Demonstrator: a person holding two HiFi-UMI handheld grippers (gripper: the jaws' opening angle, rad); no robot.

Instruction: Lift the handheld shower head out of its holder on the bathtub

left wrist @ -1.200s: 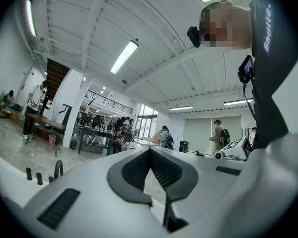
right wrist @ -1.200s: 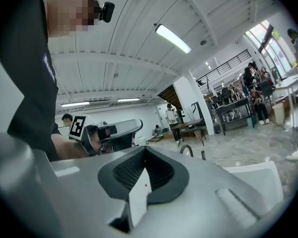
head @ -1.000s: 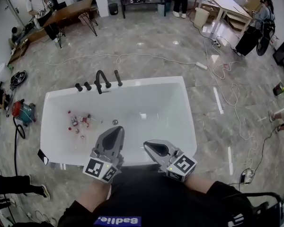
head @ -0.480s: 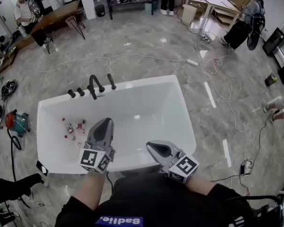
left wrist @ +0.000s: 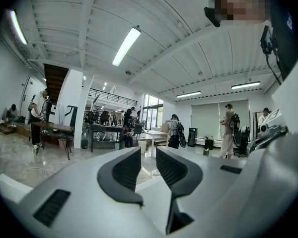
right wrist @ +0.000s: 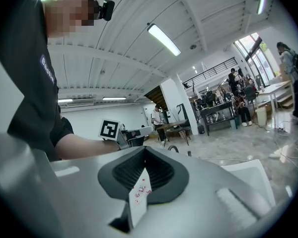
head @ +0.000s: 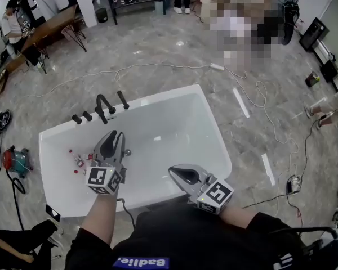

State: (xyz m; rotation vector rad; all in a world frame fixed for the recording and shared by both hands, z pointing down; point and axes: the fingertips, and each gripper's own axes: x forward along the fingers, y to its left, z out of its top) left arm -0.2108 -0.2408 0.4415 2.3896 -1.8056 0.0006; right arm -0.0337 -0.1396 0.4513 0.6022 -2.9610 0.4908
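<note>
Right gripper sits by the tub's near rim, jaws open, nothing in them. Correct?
Not open. The right gripper view shows the right gripper with its jaws shut together. The rest holds: it is by the near rim of the tub and holds nothing.

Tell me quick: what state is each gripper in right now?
Left gripper: open, jaws have just been opening, nothing between them.
Right gripper: closed, holding nothing.
</note>
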